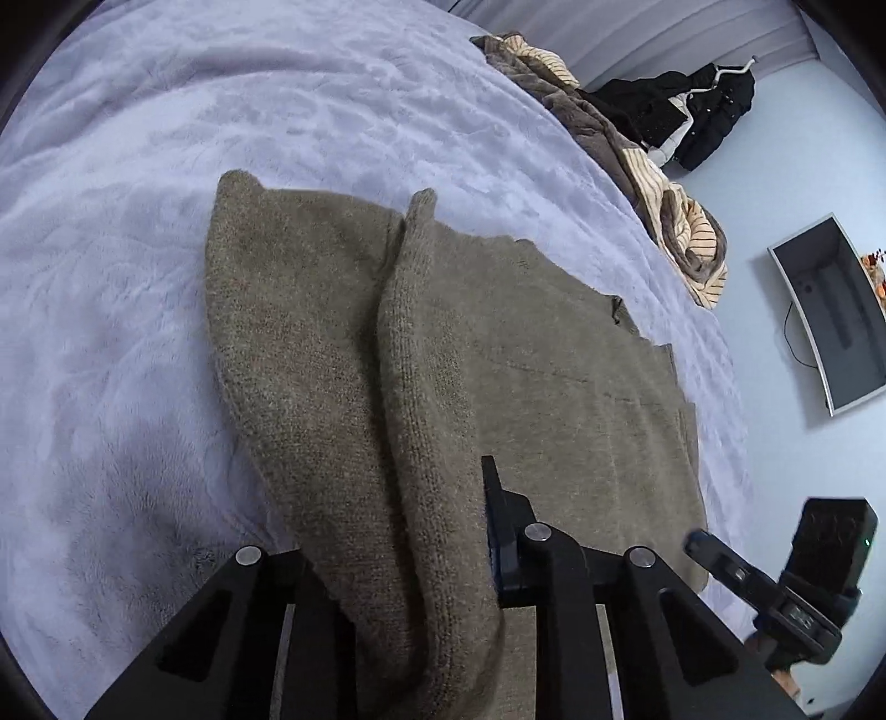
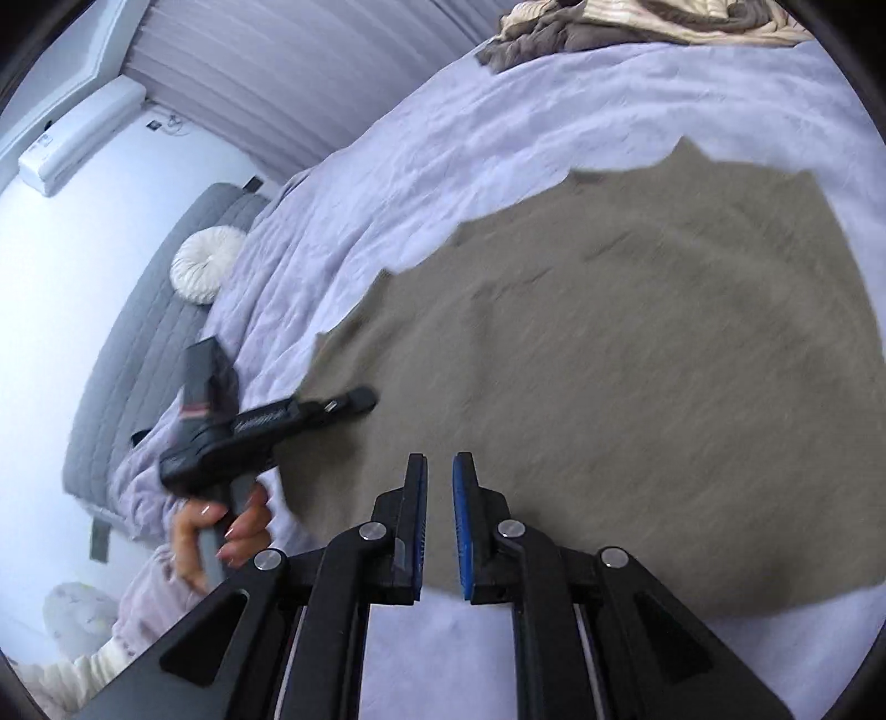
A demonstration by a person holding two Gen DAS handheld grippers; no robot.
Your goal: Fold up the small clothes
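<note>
An olive-brown knit sweater lies on the lavender bedspread. My left gripper is shut on a fold of the sweater, with knit fabric draped thickly between and over its fingers; only the right finger shows. In the right wrist view the sweater lies spread flat. My right gripper hovers over its near edge, slightly open and empty, blue pads facing each other. The left gripper shows in the right wrist view at the sweater's left edge. The right gripper shows at the lower right of the left wrist view.
A pile of striped cream and brown clothes lies at the bed's far edge, also in the right wrist view. A black jacket lies beyond. A grey headboard and round white cushion are left.
</note>
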